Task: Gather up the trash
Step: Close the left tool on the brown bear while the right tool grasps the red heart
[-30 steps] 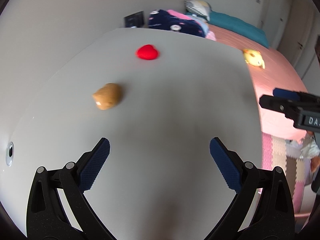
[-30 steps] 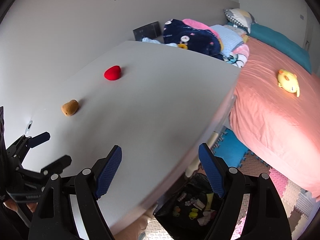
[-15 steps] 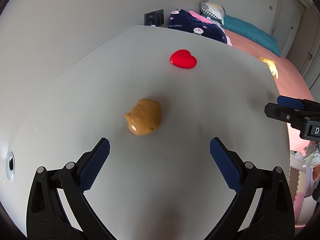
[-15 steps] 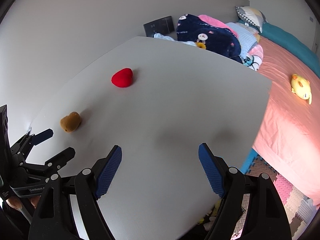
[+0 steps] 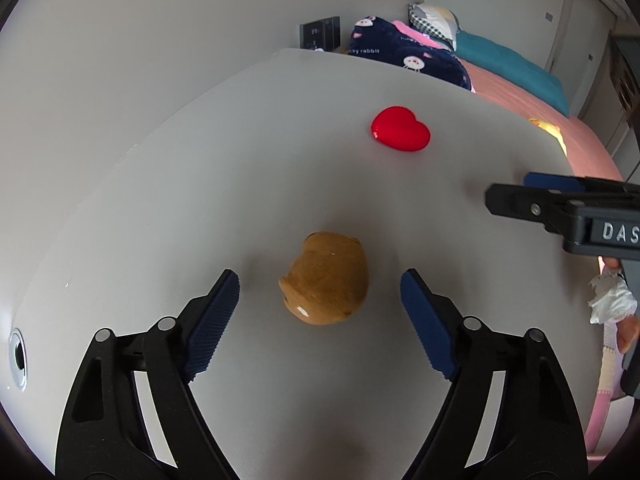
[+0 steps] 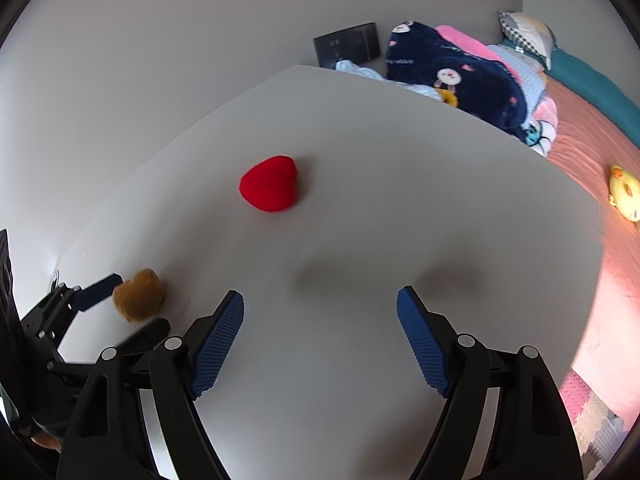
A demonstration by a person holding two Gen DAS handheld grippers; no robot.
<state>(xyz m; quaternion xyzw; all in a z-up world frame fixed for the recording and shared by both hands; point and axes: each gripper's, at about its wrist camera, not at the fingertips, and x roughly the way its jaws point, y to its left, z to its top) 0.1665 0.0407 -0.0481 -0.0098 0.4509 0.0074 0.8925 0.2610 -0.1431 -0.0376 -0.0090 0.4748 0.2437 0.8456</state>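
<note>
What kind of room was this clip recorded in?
Most likely a bedroom: a bed with a pink sheet and teal pillow stands beside the white table, with folded blankets piled at its head.

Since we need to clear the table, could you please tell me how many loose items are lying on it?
2: a brown lump between the closing left fingers, and a red heart farther back. None seems hidden.

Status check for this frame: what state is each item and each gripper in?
Brown lump: on the table, between the left gripper's pads, not yet pinched.
Red heart: on the table, untouched.
Left gripper: closing around the brown lump.
Right gripper: open, empty.
</note>
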